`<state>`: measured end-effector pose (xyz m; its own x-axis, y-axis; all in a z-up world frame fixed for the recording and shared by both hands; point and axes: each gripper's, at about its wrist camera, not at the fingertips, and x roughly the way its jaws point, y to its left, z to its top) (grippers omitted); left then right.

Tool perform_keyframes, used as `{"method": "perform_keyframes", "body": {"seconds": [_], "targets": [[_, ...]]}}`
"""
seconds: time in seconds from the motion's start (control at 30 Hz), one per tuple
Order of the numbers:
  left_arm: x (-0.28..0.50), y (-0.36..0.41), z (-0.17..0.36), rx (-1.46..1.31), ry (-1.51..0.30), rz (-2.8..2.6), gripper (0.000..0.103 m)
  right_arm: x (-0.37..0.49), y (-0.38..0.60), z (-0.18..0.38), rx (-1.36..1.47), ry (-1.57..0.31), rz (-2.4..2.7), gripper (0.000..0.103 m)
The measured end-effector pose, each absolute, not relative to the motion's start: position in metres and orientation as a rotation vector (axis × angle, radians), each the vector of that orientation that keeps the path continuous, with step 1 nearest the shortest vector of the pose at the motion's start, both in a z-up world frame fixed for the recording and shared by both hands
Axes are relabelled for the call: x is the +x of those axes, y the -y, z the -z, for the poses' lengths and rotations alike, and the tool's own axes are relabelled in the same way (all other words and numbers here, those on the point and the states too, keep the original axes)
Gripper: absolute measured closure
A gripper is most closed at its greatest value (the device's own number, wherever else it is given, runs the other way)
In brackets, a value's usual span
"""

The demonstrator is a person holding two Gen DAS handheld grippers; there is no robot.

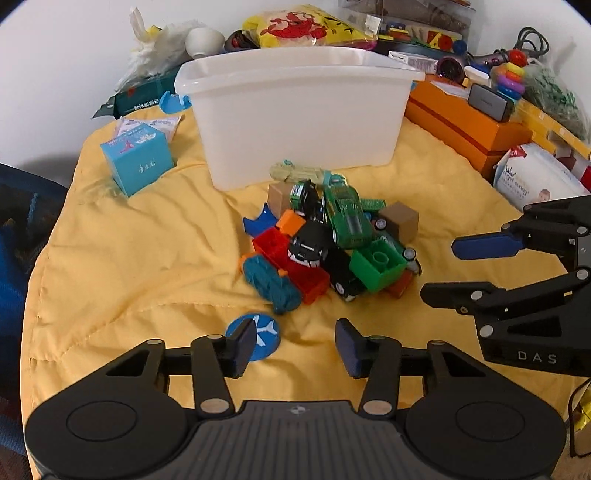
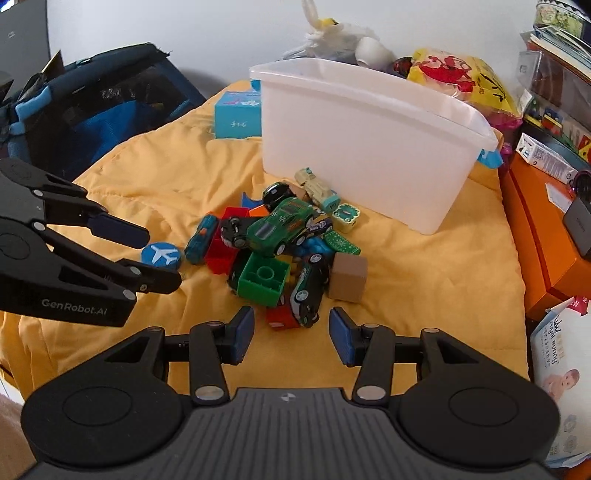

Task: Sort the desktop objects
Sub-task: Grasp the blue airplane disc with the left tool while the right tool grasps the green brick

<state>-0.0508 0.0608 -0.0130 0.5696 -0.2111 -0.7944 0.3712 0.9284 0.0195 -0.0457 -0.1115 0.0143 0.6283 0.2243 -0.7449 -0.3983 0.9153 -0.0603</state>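
A pile of toys lies on the yellow cloth (image 1: 147, 258) before a white plastic bin (image 1: 295, 118): a green car (image 1: 347, 218), black cars, a green brick (image 1: 376, 266), red bricks (image 1: 291, 266), a teal vehicle (image 1: 271, 284), brown cubes (image 1: 400, 219). A blue airplane disc (image 1: 264, 338) lies just ahead of my left gripper (image 1: 295, 347), which is open and empty, short of the pile. My right gripper (image 2: 291, 336) is open and empty, with a car (image 2: 308, 295) and a red brick just ahead of its pads. The bin (image 2: 369, 147) stands behind the pile (image 2: 280, 243).
A blue box (image 1: 138, 160) sits left of the bin. Orange boxes (image 1: 461, 125), a wipes pack (image 1: 535, 177), books and clutter line the right side. A snack bag (image 1: 306, 26) and white bag lie behind the bin. A dark blue bag (image 2: 92, 107) stands off the cloth's left.
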Motion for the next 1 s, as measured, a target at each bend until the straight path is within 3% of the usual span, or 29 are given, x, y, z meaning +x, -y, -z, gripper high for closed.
{"method": "perform_keyframes", "body": {"seconds": [0.07,0.37,0.5,0.8,0.9,1.0], "targets": [[-0.051,-0.064,0.013,0.185,-0.905,0.347,0.057,-0.045,0.11,-0.011,-0.23,-0.833,-0.373,0.055],[-0.043,-0.08,0.013,0.16,-0.921,0.33,0.057,-0.042,0.059,0.002,-0.562,-0.696,-0.472,0.057],[-0.037,-0.076,0.013,0.171,-0.928,0.35,0.057,-0.039,0.05,0.024,-0.719,-0.717,-0.405,0.077],[-0.026,-0.063,0.017,0.193,-0.944,0.352,0.057,-0.037,0.13,-0.016,-0.036,-0.97,-0.483,0.077],[-0.031,-0.065,0.022,0.256,-0.942,0.323,0.057,-0.029,0.161,0.001,0.338,-1.079,-0.544,0.076],[-0.035,-0.069,0.027,0.3,-0.946,0.301,0.057,-0.023,0.174,0.028,0.462,-1.173,-0.484,0.075]]}}
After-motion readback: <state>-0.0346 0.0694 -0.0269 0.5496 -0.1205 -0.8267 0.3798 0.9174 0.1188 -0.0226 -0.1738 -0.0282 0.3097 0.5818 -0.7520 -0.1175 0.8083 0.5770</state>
